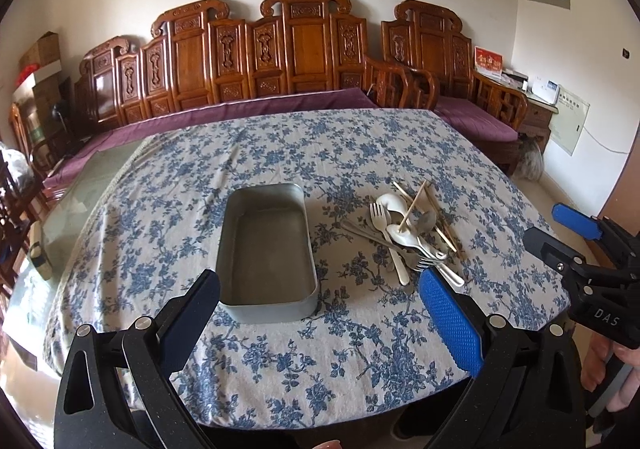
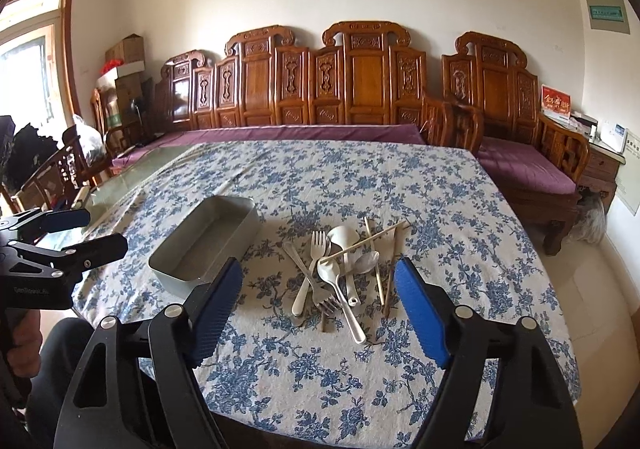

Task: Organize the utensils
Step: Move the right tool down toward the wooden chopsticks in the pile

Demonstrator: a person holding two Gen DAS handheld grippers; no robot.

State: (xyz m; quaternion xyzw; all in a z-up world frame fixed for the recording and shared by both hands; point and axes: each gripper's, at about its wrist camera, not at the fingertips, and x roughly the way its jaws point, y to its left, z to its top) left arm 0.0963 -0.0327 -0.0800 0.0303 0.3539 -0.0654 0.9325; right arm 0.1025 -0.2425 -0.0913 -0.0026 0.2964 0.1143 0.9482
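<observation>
Right tool (image 1: 560, 233) reads "DAS" on its black body.

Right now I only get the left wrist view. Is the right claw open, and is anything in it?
Observer: Open. The right wrist view shows the right claw with nothing between its pads; the utensil pile lies just beyond them.
Operator: My own finger hides the handle ends. Are any over the table edge?
Observer: No. The longest one, the white spoon, ends on the cloth, in from the near edge.
Operator: Is my left claw touching the tin?
Observer: No. Seen from the side, the left claw hangs left of the tin with a gap between them.
</observation>
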